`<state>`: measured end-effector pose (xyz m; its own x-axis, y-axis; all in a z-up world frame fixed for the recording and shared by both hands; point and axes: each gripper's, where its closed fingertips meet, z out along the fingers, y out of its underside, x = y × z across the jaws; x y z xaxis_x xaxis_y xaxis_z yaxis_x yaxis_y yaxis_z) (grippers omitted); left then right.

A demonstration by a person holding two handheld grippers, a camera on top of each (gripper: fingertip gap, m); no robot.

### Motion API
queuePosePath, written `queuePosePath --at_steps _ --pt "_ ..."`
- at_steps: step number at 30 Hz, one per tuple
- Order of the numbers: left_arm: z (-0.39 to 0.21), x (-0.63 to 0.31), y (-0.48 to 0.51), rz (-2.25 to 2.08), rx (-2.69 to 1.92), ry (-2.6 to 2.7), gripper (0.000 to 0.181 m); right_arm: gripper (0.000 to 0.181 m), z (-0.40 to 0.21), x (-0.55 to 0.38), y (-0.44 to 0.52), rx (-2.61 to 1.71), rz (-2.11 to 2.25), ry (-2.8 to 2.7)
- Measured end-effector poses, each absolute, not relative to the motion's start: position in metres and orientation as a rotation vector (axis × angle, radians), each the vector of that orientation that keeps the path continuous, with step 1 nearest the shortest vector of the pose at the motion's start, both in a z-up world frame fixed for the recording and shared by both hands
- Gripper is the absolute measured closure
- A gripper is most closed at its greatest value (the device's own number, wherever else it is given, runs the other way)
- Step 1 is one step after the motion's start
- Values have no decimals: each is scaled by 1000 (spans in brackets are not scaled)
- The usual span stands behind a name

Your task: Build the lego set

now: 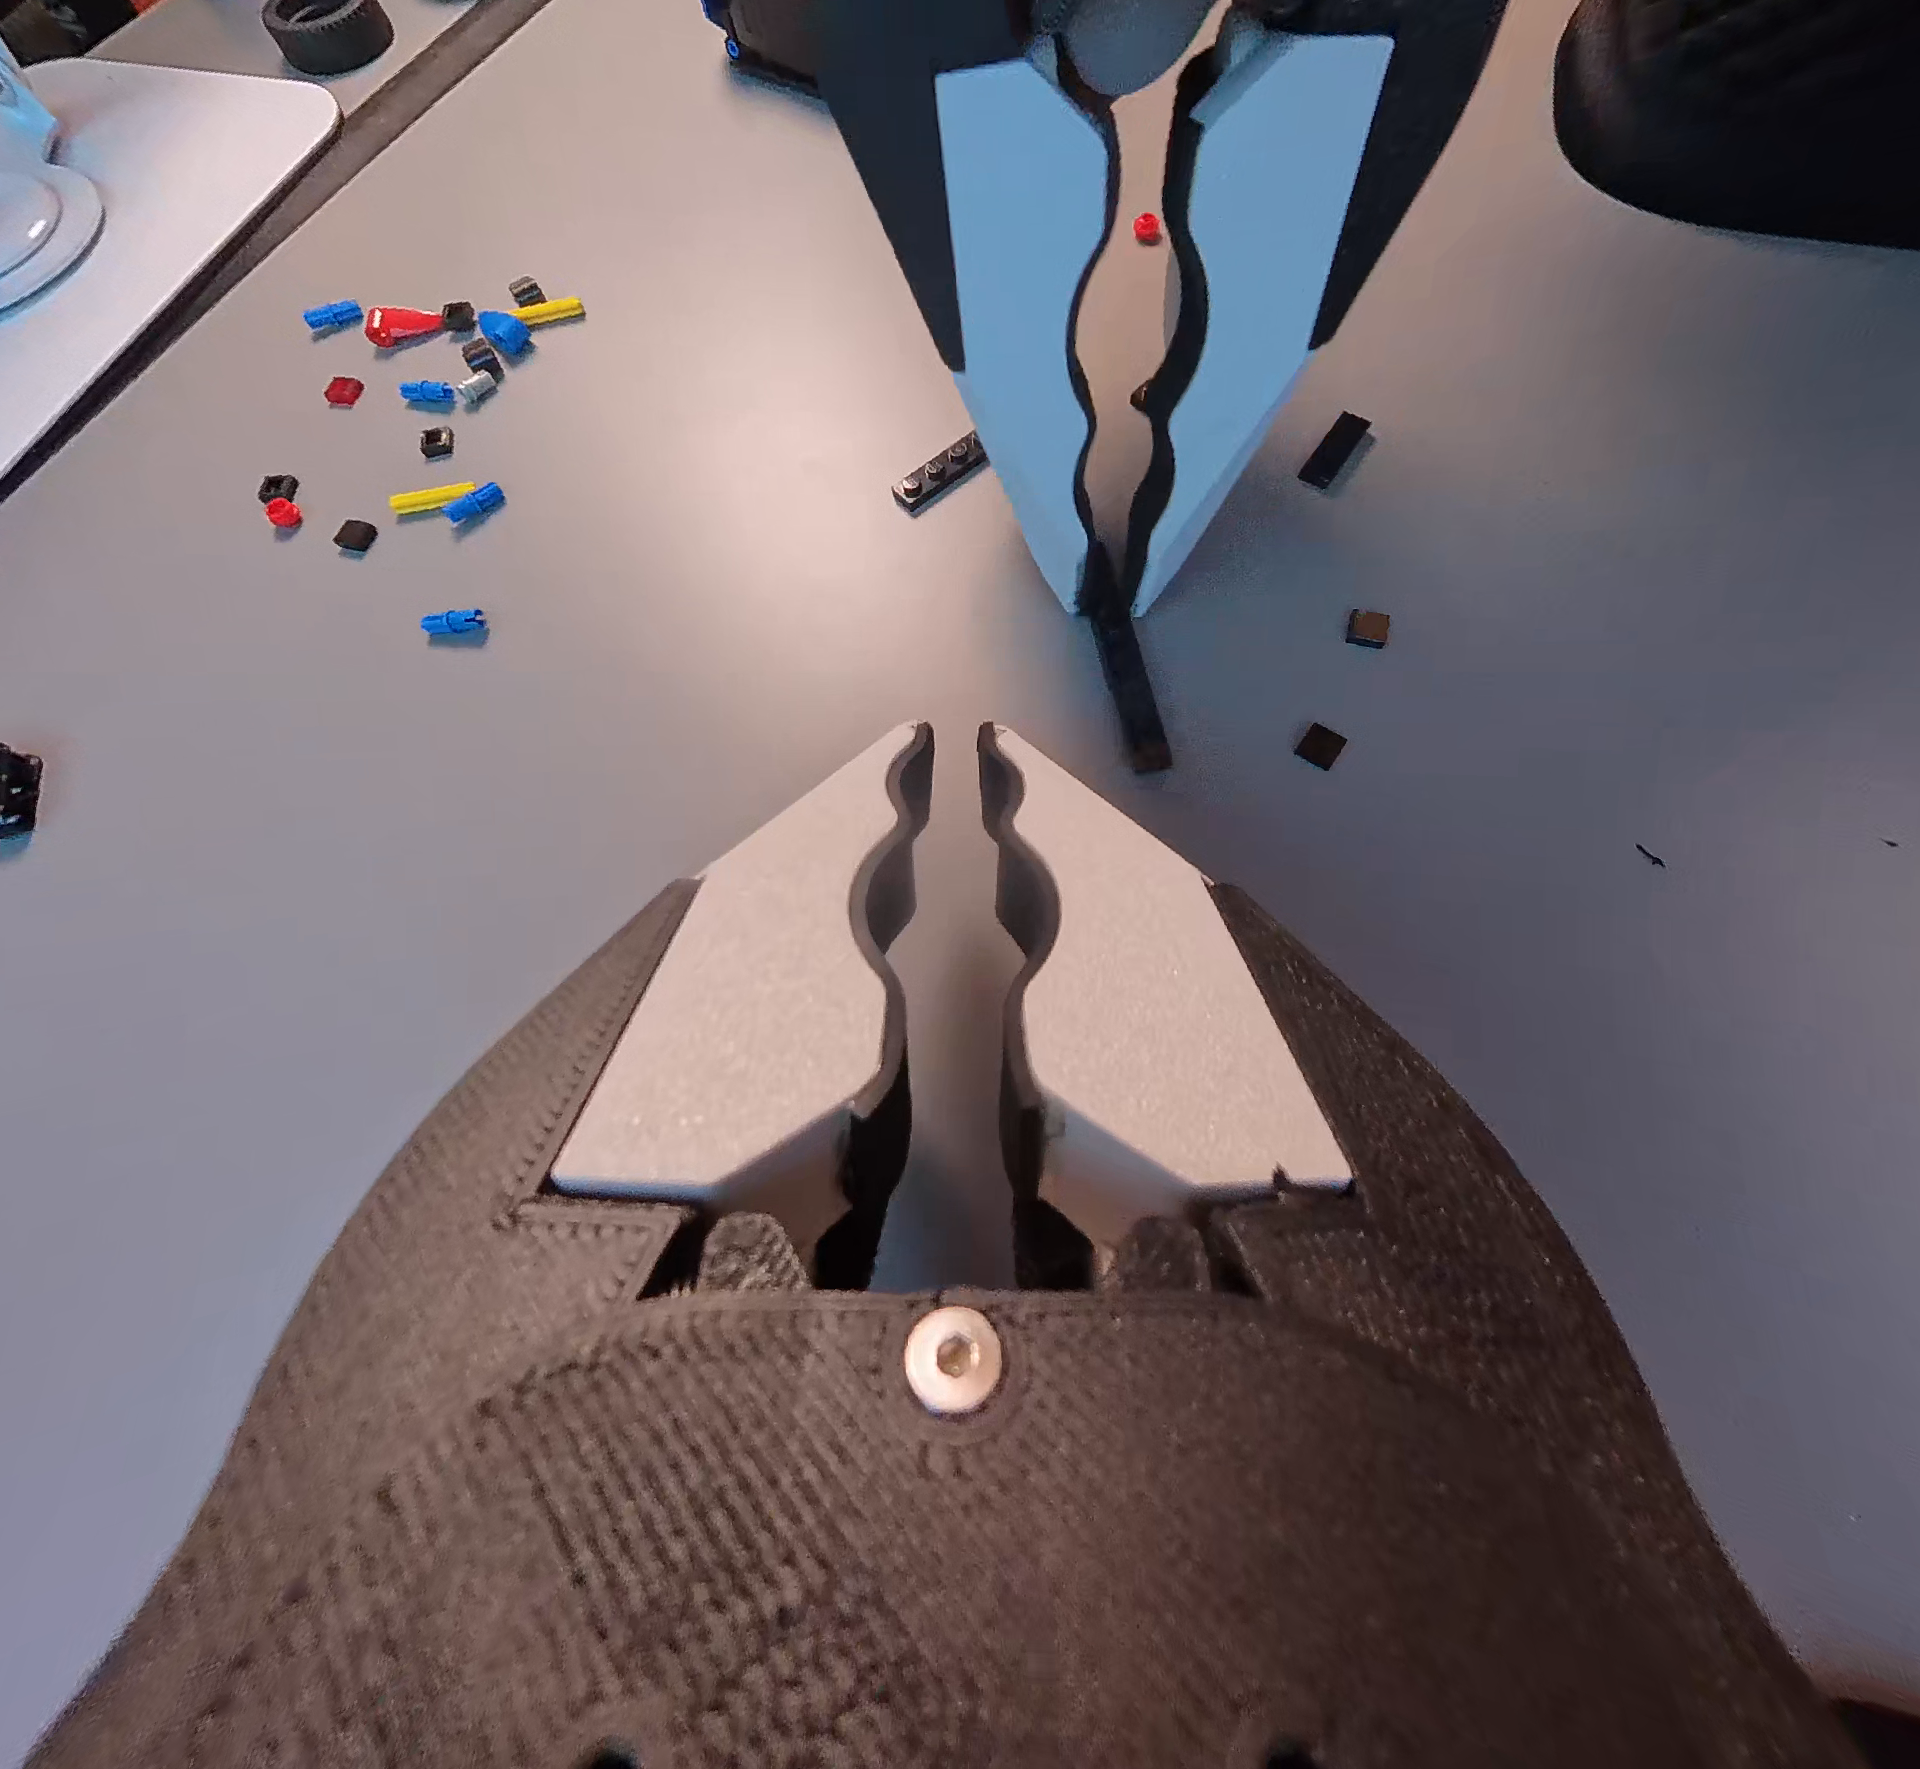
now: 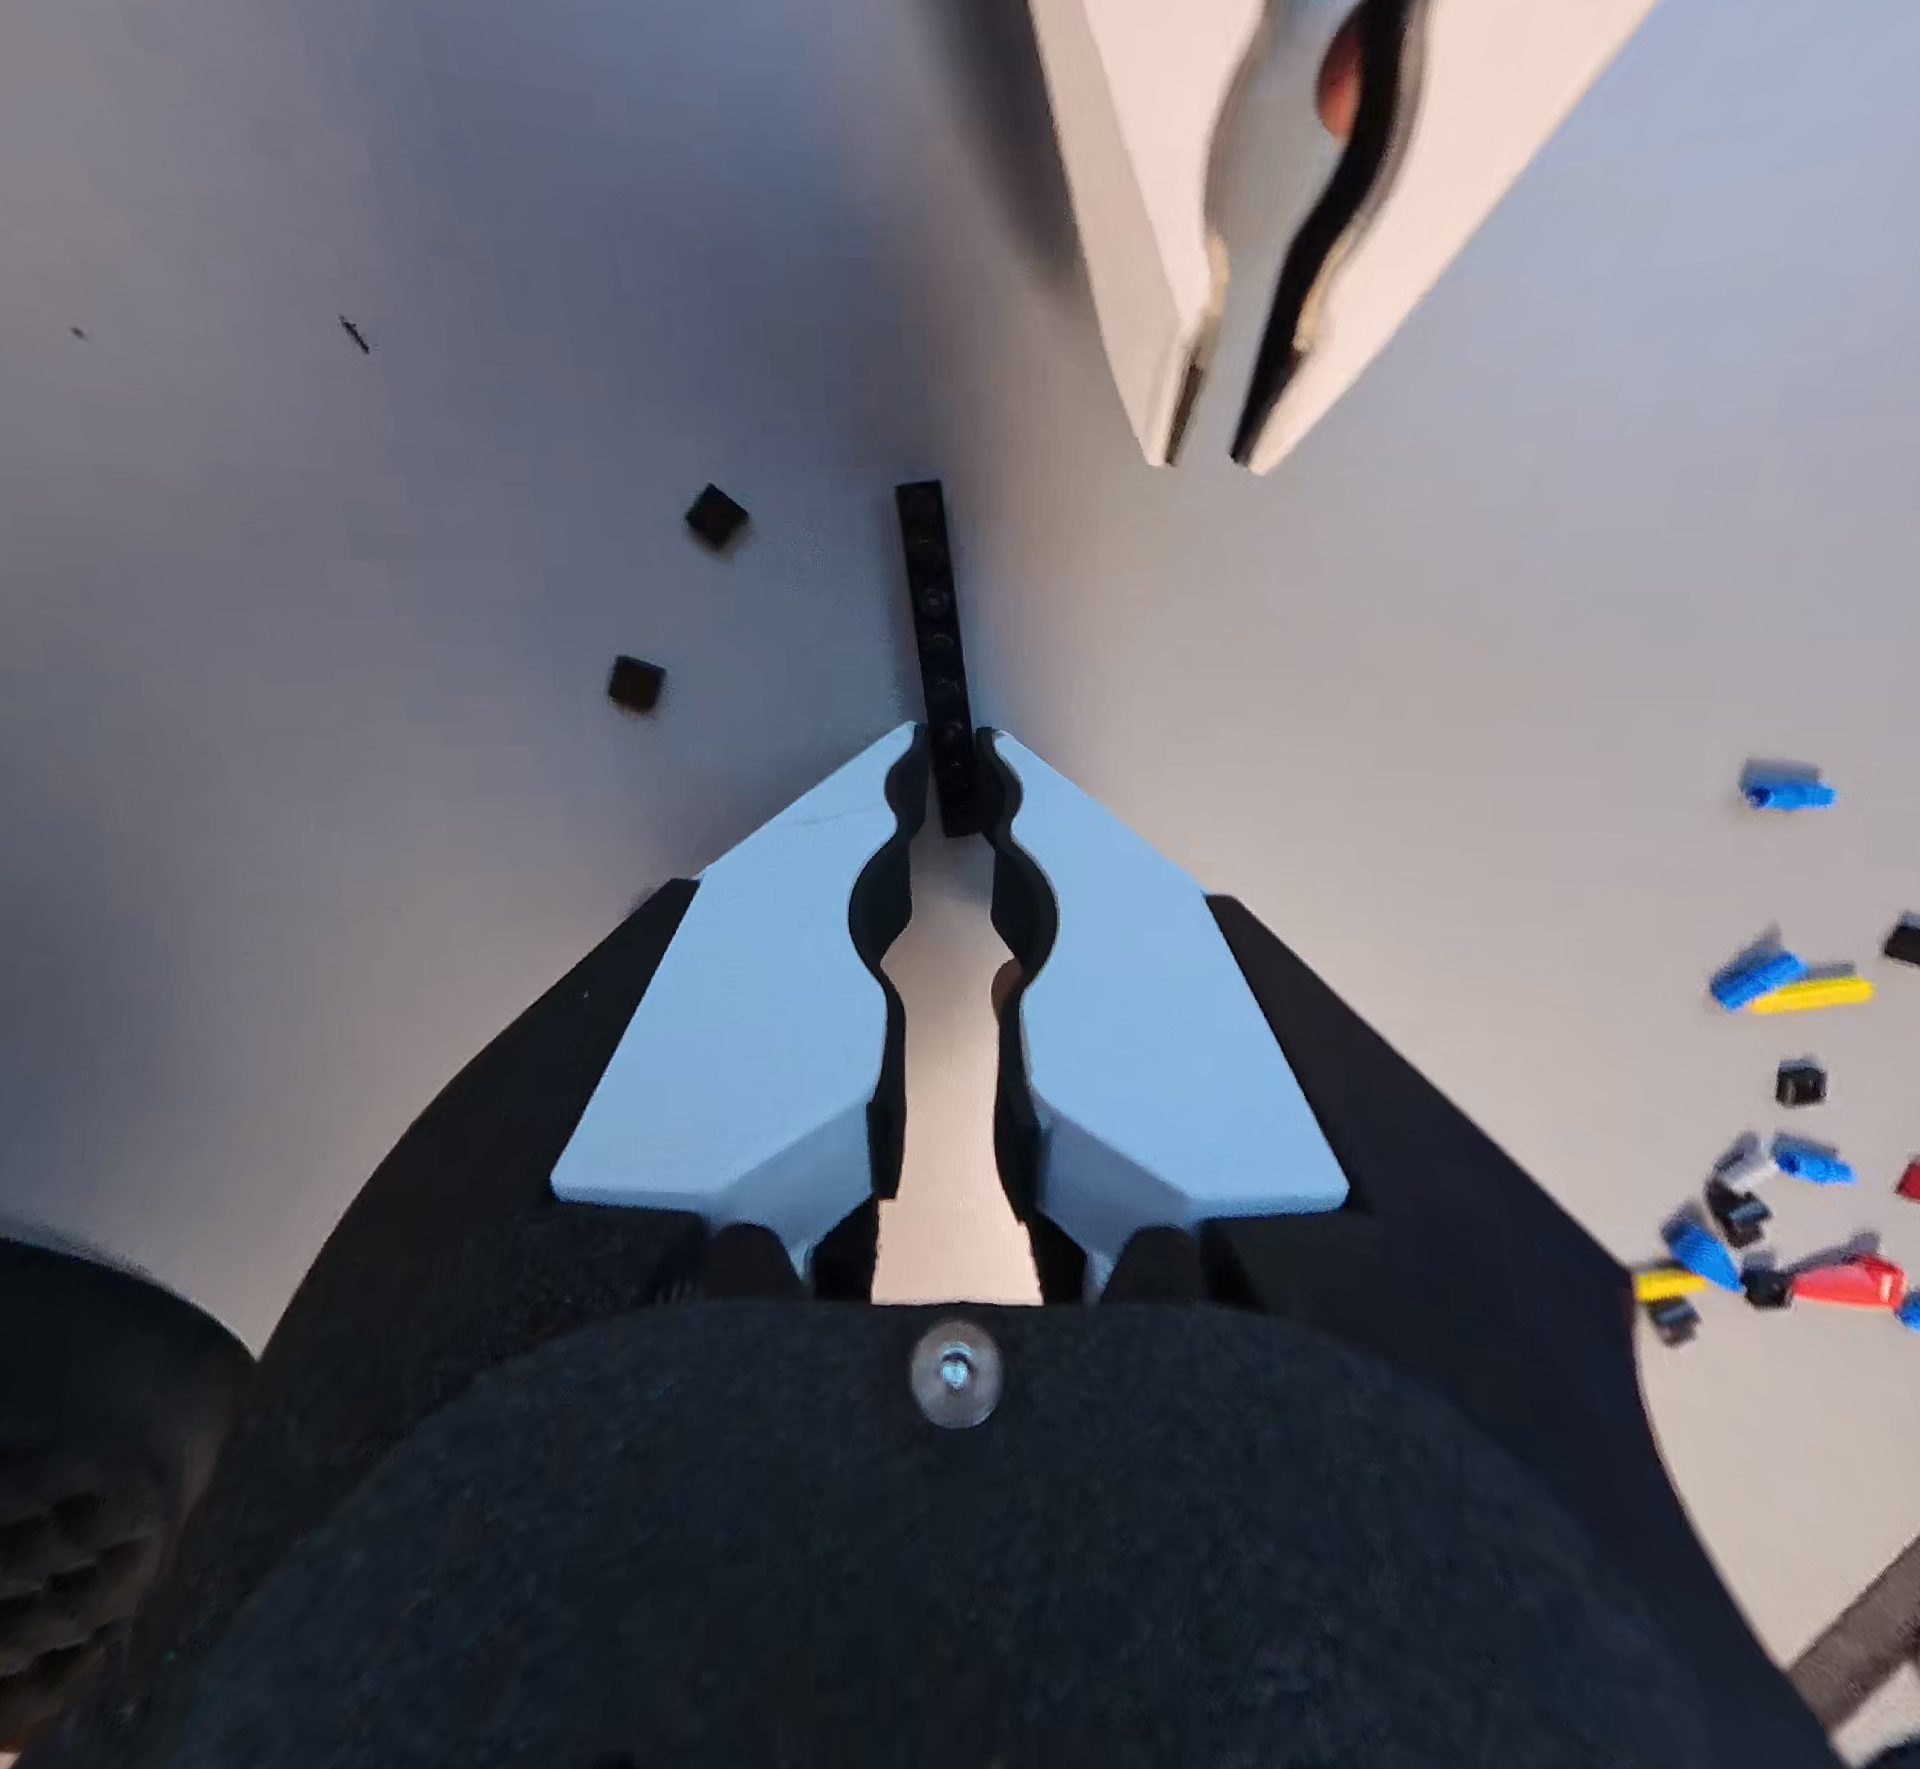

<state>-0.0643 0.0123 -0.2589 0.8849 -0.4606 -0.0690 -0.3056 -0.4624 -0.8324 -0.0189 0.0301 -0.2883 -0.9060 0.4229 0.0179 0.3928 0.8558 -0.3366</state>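
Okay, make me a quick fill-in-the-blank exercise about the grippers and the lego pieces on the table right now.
1. The right gripper is shut on a long ____ plate.
2. The left gripper holds ____ between its fingertips.
3. The two axle pieces among the loose parts are ____ in colour.
4. The tyres at the far edge of the table are ____ in colour.

Missing words: black; nothing; yellow; black

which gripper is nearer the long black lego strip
Right. The right gripper pinches one end of the long black strip; the left gripper sits apart, just beyond its free end.
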Motion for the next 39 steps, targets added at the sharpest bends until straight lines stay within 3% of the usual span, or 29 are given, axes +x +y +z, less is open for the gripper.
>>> queuePosePath --at_steps 10,27,37,39 --pt "-265 -56 10 -185 -2104 615 175 173 -287 -18 38 -1011 624 -2752" --pt "-280 -43 7 -179 -2145 682 170 164 -280 -1 51 -1141 742 -2512" --pt "-284 -31 21 -150 -2149 738 174 167 -284 -19 99 -1396 672 -2319" --pt "-284 -28 24 -132 -2143 747 175 176 -286 -23 92 -1384 700 -2340"
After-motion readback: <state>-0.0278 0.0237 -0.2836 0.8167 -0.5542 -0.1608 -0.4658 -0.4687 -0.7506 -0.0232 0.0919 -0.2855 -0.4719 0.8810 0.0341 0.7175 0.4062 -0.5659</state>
